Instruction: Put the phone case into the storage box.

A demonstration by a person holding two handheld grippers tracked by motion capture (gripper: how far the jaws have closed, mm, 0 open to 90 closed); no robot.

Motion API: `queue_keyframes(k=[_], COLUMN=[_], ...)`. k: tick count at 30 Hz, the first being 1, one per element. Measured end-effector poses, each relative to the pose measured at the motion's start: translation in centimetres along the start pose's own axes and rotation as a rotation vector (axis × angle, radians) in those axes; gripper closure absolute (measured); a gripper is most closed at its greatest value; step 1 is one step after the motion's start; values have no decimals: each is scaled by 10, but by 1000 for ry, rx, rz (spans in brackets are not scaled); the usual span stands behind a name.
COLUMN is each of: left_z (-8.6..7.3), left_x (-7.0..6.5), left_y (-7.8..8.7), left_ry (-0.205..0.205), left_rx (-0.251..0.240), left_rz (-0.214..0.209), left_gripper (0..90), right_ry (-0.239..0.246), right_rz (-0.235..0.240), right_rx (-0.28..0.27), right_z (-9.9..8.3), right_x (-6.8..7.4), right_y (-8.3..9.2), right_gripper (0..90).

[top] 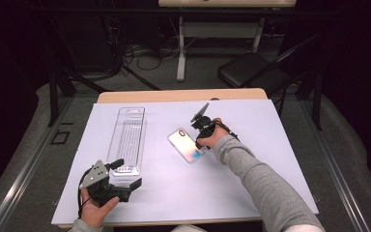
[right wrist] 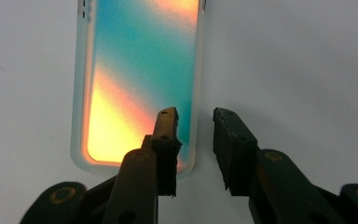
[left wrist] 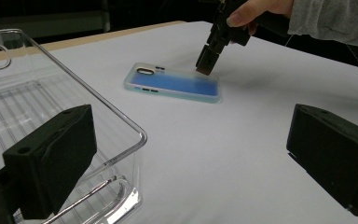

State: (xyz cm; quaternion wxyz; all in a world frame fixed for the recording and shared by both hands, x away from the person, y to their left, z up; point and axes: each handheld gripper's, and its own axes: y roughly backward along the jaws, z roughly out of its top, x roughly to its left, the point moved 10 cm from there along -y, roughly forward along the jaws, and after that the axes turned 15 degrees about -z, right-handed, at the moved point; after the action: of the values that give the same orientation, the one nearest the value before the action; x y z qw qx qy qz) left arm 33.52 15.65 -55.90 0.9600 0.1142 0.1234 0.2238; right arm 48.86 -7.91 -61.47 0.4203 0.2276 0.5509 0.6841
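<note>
An iridescent phone case (top: 186,145) (left wrist: 172,84) (right wrist: 140,70) lies flat on the white sheet, right of a long clear plastic tray (top: 125,110) (left wrist: 121,116). My right gripper (top: 199,144) (left wrist: 207,65) (right wrist: 193,116) points down at the case's near right edge. Its jaws stand a narrow gap apart, one over the case and one just outside the rim, and a sliver of sheet shows between the rim and the outer jaw. My left gripper (top: 127,175) (left wrist: 191,126) rests at the tray's near end, wide open, holding nothing.
The white sheet (top: 183,193) covers most of the wooden table (top: 181,95). Beyond the far edge stand a black chair (top: 251,72) and a desk frame (top: 181,48) with cables on the floor.
</note>
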Motion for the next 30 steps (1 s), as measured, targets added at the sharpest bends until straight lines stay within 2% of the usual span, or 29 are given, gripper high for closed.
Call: queue_keyframes(k=[4,5,8,10,12,14,16,18,20,23,30], left_z=[0,0,0,0,0,0,0,0,0,0,0], left_x=[0,0,0,0,0,0,0,0,0,0,0], left_y=[0,0,0,0,0,0,0,0,0,0,0], left_ry=[0,0,0,0,1,0,1,0,0,1,0], left_rx=[0,0,0,0,0,0,0,1,1,0,1], left_rz=[-1,0,9,-1,-1,-1,-1,-1,-1,-1,-2], left_gripper=[14,14,14,14,14,14,14,14,14,14,14], right_ry=[3,19,10,11,14,15,9,34,14,28,34], right_rz=[2,-2,1,0,2,0,1,-6,-2,-3,-5], right_rx=[5,8,10,17,-3,20,20,32,24,46,54], right_z=[-2,-2,-3,-4,-3,-4,-4,-5,-5,-6,-7], right_x=[0,-1,1,1,2,3,3,2,4,2,1], right_y=[-2,-3,-6,-6,-7,-7,-7,-7,-8,-7,-6], right_gripper=[720,723,739,741,747,758,760,766,770,786,821])
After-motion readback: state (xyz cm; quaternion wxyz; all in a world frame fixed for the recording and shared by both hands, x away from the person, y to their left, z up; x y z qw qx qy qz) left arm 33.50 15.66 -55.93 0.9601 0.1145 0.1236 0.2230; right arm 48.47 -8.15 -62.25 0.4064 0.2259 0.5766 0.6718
